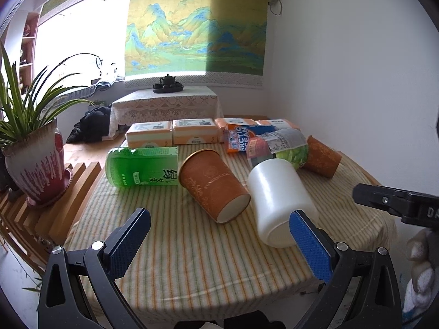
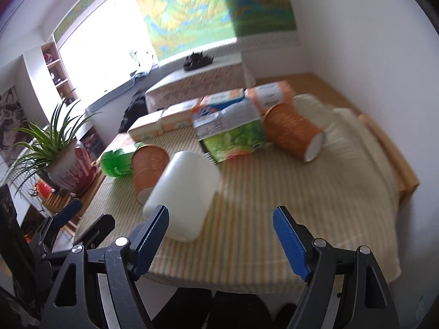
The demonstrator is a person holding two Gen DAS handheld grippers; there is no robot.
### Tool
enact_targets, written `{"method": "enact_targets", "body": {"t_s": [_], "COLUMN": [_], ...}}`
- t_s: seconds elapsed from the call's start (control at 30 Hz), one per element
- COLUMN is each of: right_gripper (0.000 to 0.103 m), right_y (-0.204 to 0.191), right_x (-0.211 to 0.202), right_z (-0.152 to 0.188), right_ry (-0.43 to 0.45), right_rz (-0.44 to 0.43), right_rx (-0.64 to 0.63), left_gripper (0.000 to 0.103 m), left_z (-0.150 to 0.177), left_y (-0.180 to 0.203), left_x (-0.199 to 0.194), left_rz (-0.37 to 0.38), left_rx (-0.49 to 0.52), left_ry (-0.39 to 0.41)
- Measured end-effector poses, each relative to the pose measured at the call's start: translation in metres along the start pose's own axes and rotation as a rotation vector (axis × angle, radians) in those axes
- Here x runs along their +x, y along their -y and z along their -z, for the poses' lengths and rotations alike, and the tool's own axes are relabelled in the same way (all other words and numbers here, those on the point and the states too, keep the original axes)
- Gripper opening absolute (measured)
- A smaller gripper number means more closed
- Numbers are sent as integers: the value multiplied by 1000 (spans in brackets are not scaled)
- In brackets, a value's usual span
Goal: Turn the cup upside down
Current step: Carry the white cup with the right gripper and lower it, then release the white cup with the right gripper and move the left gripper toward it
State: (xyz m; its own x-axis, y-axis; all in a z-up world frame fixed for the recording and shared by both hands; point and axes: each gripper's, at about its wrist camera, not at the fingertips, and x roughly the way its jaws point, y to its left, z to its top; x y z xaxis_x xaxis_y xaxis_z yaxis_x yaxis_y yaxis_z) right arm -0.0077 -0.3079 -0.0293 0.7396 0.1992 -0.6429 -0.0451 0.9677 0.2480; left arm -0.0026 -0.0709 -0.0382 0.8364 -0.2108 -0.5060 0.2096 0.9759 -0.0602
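Both my tongs gape wide, left gripper (image 1: 219, 238) and right gripper (image 2: 221, 226); I'd straddle the white cup (image 1: 279, 200) mid-body, beside the brown cup (image 1: 214, 185).

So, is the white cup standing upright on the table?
No, the white cup lies on its side on the striped cloth, beside a brown cup.
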Motion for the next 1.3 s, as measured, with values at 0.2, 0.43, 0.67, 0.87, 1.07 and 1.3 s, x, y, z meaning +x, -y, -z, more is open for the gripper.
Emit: {"method": "enact_targets", "body": {"t_s": [0.2,0.43,0.67,0.87,1.07,1.3], "right_gripper": [78,79,81,81,81,81], "right_y": [13,18,24,25,32,35], "right_x": [-22,-35,-39,-39,-38,-39], "right_z": [16,34,42,45,46,49], "right_ry": [106,190,211,222,223,219], "right_rz": [82,180,203,210,209,207], "right_rx": [3,-14,-8,-16,-3,-2], "left_gripper": [102,102,102,102,102,102], "left_z": [2,4,7,11,15,23], "left_y": [7,17,26,39,54,65], "left_x": [9,14,21,34,41,52], "left_rz": [33,59,87,97,72,25], "left_rx": [-22,-40,-60,-52,-23,28], "left_ry": [-24,-24,-31,-44,-13,8]}}
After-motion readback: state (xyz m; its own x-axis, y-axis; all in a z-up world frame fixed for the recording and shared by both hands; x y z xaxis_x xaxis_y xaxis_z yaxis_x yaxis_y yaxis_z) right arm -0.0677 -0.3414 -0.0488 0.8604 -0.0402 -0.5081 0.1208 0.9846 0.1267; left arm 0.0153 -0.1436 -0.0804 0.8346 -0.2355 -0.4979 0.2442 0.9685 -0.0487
